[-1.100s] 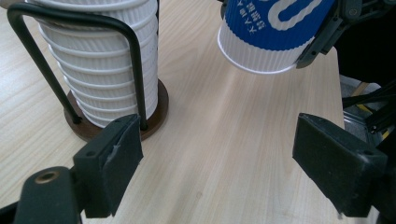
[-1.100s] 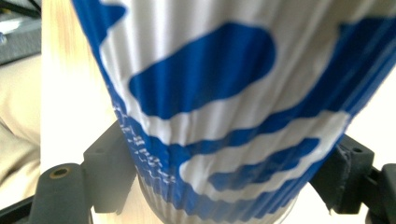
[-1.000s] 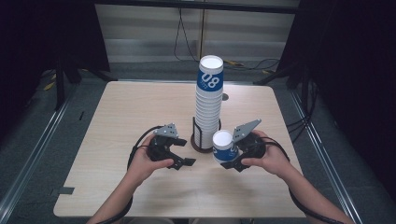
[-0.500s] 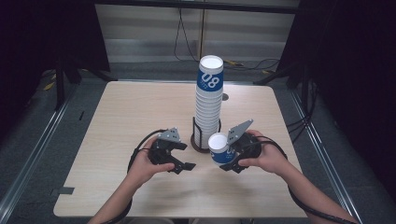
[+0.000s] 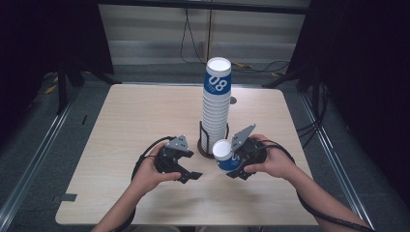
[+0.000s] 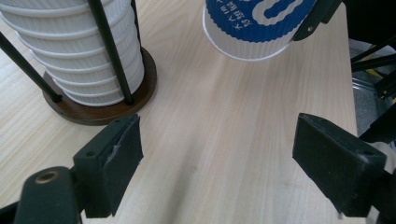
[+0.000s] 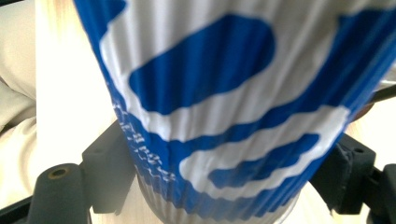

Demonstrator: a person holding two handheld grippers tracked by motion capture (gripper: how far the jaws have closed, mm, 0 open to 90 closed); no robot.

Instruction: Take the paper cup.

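High view: the right gripper (image 5: 231, 163) is clamping a single paper cup (image 5: 223, 154), white with blue print, and holding it tilted just in front of the round dark wooden base of the wire holder (image 5: 206, 145), near the middle of the tabletop (image 5: 121, 116) and somewhat toward its near edge. The tall stack of cups (image 5: 216, 104) is standing in that holder, its rims forming tight white rings. The step in hand looks like carrying one cup off the stack; the next move probably calls for setting it upright on bare wood or passing it across to the left gripper (image 5: 191, 175), which is waiting low over the tabletop toward the near edge.

Left gripper view: its black padded jaws are standing wide apart with nothing between them, pale wood grain showing below. The ridged cup is hanging ahead, apart from them, beside the holder's thin black rods.

Right gripper view: the jaws are pressing on both sides of the cup, whose corrugated, ribbed wall is looking slightly soft, so a gentle squeeze seems wise.
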